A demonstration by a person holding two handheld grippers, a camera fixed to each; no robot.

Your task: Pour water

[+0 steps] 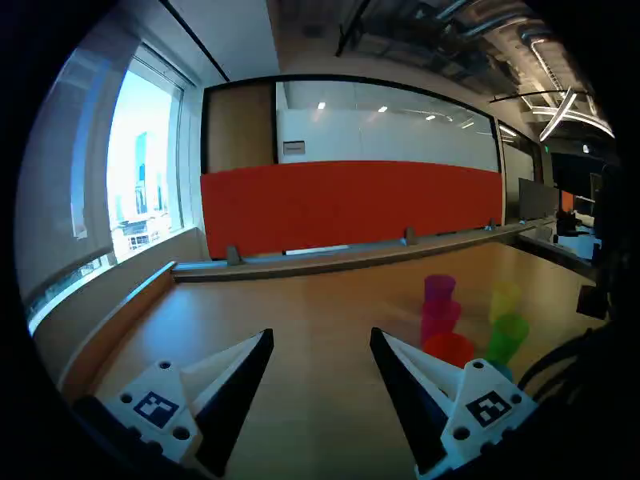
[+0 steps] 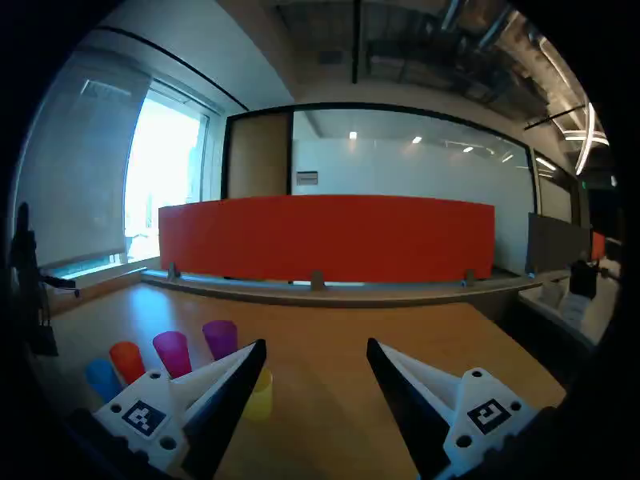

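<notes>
Tools found spread in both views, nothing between the fingers.

Saw, in the left gripper view, a bright window [image 1: 144, 184] at far left, then the wooden desk [image 1: 264, 304] running back to a red divider screen [image 1: 352, 204] along its far edge. Found the left tool [image 1: 321, 331] low over the desk, jaws wide apart, gripping nothing. Noted the cups to the right, beyond its right finger and well short of the screen. Counted one line from far to near: purple cup [image 1: 439, 286], magenta cup [image 1: 440, 316], red cup [image 1: 449, 348]. Made out a second line just right of it: yellow cup [image 1: 504, 298], green cup [image 1: 508, 336], then a sliver of blue cup [image 1: 502, 370] mostly hidden by the finger. Could not tell what any cup held. Spotted dark cables [image 1: 552, 364] at the right rim.

Saw, in the right gripper view, the window [image 2: 164, 180] at left again and the screen [image 2: 324, 240] straight ahead. Found the cups at lower left, upright on the desk [image 2: 336, 336]: blue [image 2: 102, 378], red [image 2: 126, 360], magenta [image 2: 173, 352], purple [image 2: 220, 338], close together in a row. Glimpsed the yellow cup [image 2: 260, 396] partly hidden behind the left finger. Found the right tool [image 2: 314, 343] gaping over bare wood, touching no cup.
</notes>
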